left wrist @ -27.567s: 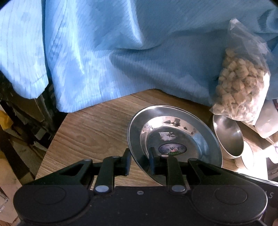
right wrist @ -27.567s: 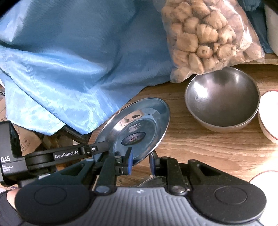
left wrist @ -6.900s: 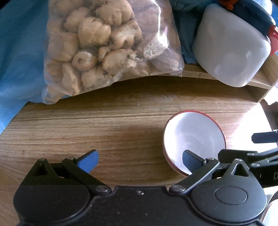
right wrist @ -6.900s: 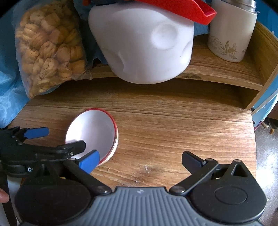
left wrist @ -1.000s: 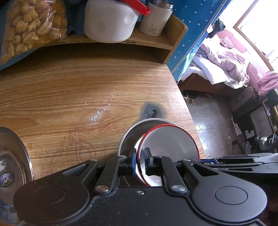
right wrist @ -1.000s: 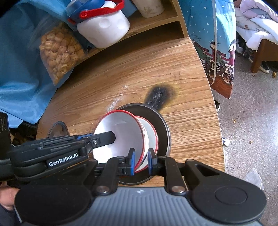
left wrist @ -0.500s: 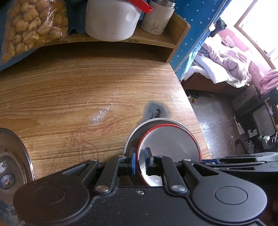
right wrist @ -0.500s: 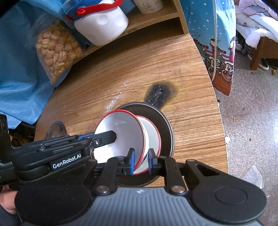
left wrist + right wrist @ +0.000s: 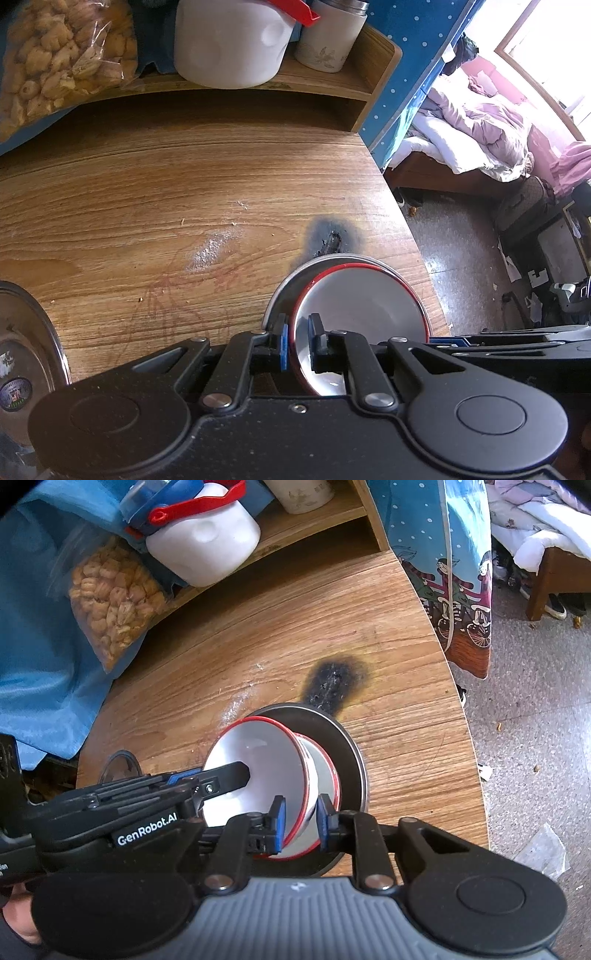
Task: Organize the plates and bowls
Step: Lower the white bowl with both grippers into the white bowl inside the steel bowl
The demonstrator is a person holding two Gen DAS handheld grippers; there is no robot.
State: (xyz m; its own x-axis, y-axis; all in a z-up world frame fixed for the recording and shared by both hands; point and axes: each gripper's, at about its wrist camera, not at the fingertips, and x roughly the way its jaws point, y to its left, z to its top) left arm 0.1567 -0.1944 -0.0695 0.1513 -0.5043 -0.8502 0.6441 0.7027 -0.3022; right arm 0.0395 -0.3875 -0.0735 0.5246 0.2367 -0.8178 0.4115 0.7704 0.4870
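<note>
A white bowl with a red rim [image 9: 362, 295] is tilted over a second white bowl [image 9: 323, 766], which is nested in a steel bowl [image 9: 352, 753] near the table's right edge. My left gripper [image 9: 299, 345] is shut on the upper bowl's near rim, and one of its fingers [image 9: 225, 775] reaches inside the bowl. My right gripper [image 9: 301, 821] straddles the same rim from the other side. Its jaws are opening, and the pads stand slightly off the rim between them. A steel plate [image 9: 29, 362] lies at the far left.
A black burn mark [image 9: 332, 679] scars the wooden table just beyond the bowls. On the back shelf stand a white jug [image 9: 203, 542] and a cup [image 9: 328, 40], with a bag of snacks [image 9: 110, 605] and blue cloth to the left. The table edge drops to the floor on the right.
The right gripper's jaws have spread apart from the bowl's rim. The upper white bowl has settled further over the lower one. Both hands stay in place.
</note>
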